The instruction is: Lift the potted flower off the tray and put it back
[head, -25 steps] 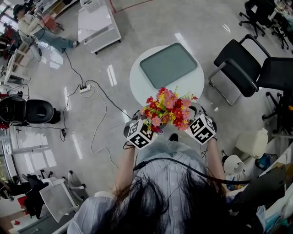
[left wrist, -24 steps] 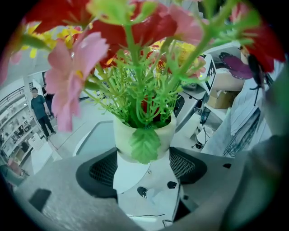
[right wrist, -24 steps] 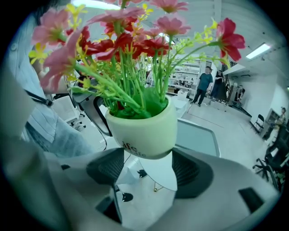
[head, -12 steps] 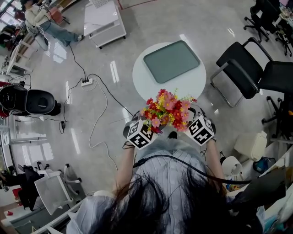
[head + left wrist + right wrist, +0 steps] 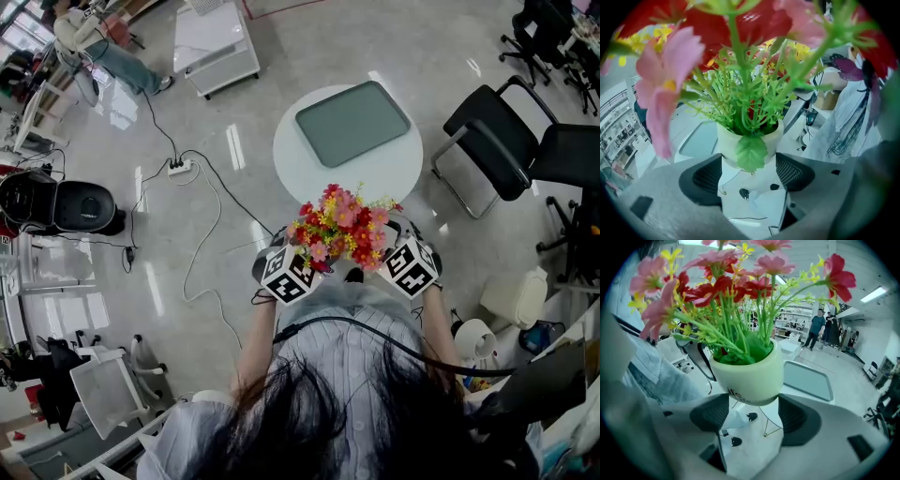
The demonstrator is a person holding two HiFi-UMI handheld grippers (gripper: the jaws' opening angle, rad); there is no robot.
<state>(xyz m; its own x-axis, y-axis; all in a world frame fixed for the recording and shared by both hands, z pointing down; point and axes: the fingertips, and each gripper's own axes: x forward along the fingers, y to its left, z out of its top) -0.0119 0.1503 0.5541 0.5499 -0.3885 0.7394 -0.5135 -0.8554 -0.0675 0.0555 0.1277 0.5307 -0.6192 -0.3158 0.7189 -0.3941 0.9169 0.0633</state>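
Head view: potted flower (image 5: 339, 225) is up by the chest, well apart from the tray (image 5: 353, 123) on the table (image 5: 300, 173). Blooms hide the tips of left gripper (image 5: 287, 273) and right gripper (image 5: 411, 265).
Left gripper view: jaws part-open, pads gripping the pot (image 5: 749, 140) base; blooms blurred and cut off at top.
Right gripper view: jaws likewise clamp the pot bottom; print on it is partly hidden.

Unobstructed tray (image 5: 353, 123); chair (image 5: 497, 141) rightward
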